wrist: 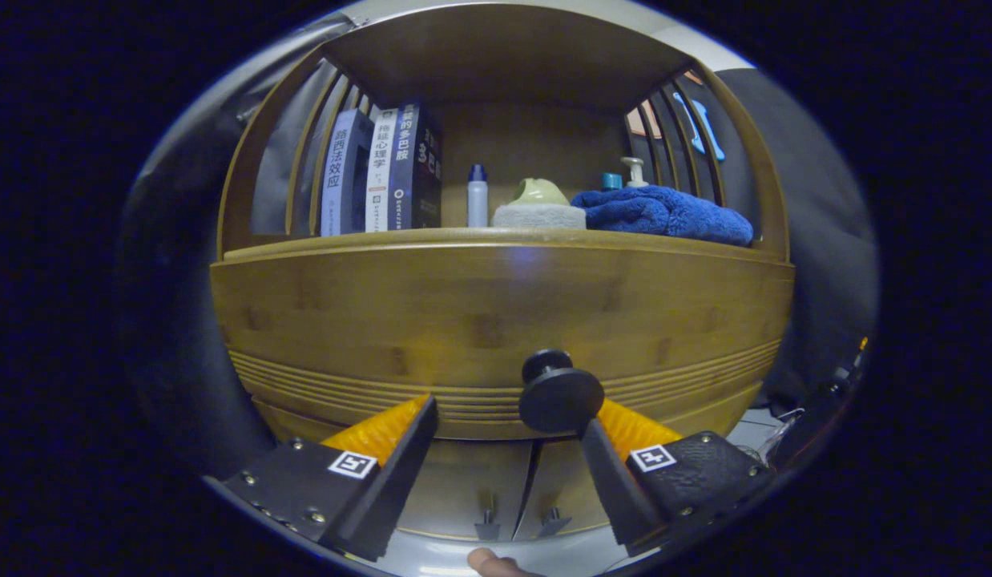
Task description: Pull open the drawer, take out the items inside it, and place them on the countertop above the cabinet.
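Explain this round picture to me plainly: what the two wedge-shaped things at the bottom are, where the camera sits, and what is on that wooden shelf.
The camera rides on a hand-held gripper and looks forward along its two fingers, the wedges you see. A person carries it; there is no robot arm. The fingers stand open and hold nothing. A round black knob on the wooden drawer front sits between them, close against the right finger. Above the drawer is an open shelf with standing books, a small white bottle, a grey-white roll with a pale green object on it, and a folded blue towel. Below are two small cabinet doors.
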Motion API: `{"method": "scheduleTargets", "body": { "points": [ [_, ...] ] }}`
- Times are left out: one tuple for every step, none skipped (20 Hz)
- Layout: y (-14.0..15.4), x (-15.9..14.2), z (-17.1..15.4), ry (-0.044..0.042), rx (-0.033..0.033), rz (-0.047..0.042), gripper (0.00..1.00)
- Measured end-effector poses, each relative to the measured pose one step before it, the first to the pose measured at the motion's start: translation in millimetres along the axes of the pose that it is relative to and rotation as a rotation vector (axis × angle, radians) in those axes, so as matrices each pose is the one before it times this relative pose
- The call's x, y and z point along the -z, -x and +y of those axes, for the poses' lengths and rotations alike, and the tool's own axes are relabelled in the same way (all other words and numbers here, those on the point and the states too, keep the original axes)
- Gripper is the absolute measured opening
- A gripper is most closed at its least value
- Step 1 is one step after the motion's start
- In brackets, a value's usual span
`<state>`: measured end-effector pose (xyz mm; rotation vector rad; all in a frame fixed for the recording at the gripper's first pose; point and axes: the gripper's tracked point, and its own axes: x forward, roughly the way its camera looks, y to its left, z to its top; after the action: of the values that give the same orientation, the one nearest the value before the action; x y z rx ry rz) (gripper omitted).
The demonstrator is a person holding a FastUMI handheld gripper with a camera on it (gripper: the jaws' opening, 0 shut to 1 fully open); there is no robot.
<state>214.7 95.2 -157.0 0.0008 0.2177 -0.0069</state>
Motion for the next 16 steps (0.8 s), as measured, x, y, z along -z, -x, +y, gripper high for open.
{"method": "scheduleTargets", "body": {
  "points": [
    [-0.12,1.0,1.36,-0.02402,-0.00175,0.00064,0.99],
    [0.29,0.47,1.16,-0.00935,-0.00141,-0.00213,0.99],
    [-1.76,0.94,0.04,0.00033,-0.00154,-0.00438,0.99],
    [-0.42,-1.43,-0.35,0.0025,-0.00301,-0.00719,0.99],
    [-1.15,1.87,0.53,0.0029,-0.00216,0.00237,0.99],
    [0.23,8.88,0.5,-0.00043,-0.01162,0.03198,0.99],
    [3.48,7.77,-1.22,-0.01331,-0.00462,0.03834,0.99],
    [2.57,8.51,-3.72,-0.03121,0.00755,0.01997,0.99],
    [1.01,7.48,-4.17,-0.03281,0.01001,0.01355,0.99],
    [3.92,6.95,-6.87,-0.02027,0.01905,0.02,0.99],
    [3.98,6.96,-7.46,-0.00767,0.01681,0.01644,0.99],
    [5.35,6.59,-4.84,0.00744,0.01286,0.01329,0.99],
    [7.57,7.55,-5.45,0.01686,0.01262,0.00879,0.99],
    [8.55,4.81,-4.92,0.02186,0.01459,-0.00139,0.99],
    [10.01,3.22,-1.47,0.0295,0.00175,-0.00336,0.99],
    [10.48,-1.13,-0.36,0.0403,-0.00218,-0.0094,0.99]
  ]
}}
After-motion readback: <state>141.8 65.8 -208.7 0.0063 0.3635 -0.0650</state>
